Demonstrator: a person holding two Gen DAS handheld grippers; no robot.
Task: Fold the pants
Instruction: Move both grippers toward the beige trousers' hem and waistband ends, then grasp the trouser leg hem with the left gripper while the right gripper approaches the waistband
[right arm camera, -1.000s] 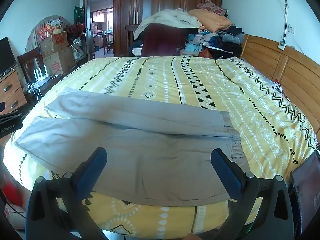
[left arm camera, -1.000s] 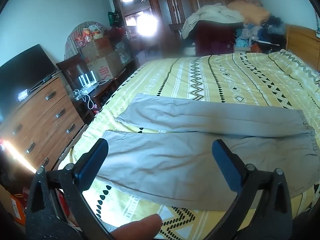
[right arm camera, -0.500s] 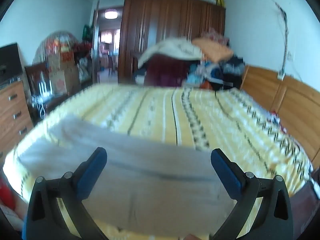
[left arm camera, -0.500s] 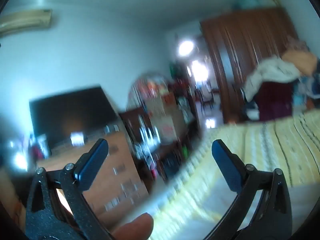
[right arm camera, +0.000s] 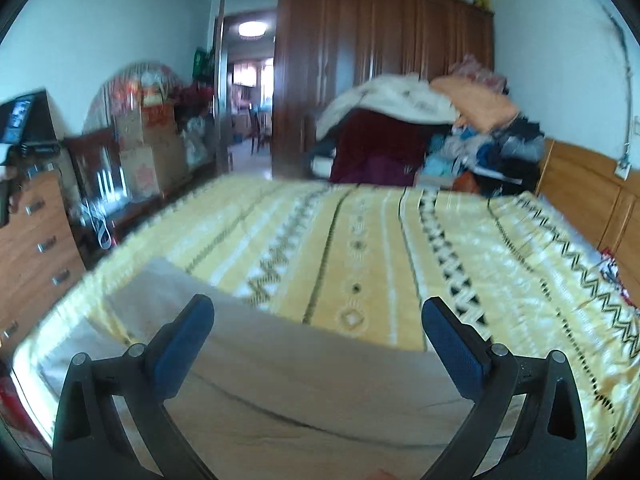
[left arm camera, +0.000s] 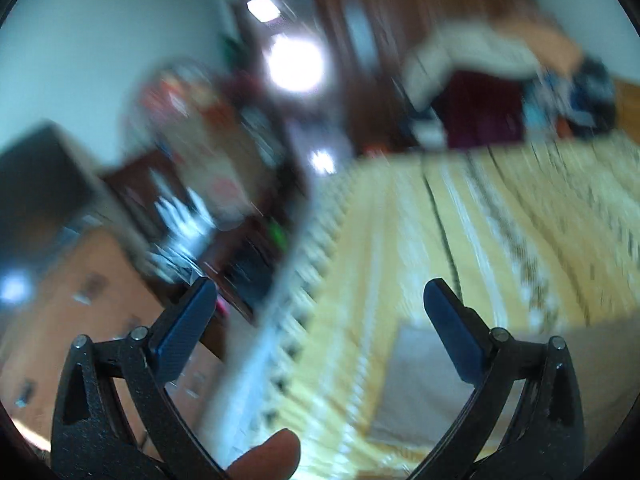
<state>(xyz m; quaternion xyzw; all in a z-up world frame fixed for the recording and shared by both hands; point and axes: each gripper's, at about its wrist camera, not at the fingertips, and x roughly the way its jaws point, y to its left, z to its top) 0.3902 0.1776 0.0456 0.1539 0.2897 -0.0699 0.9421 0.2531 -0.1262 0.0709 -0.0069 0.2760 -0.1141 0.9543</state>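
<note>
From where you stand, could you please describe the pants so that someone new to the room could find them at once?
Look at the big bed with the yellow patterned bedspread that fills the room. At its near edge, just past the right gripper, lie the pants, spread flat. They are the only plain pale grey cloth there, unlike the mixed clothes pile at the far side.

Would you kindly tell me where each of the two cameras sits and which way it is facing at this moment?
Left wrist: on the left gripper, open, aimed over the bed's left edge toward the dresser; a fingertip shows; heavily blurred.
Right wrist: on the right gripper, open, facing along the bed toward the wardrobe, over the grey pants.
Both show bed, pants and clothes pile.
</note>
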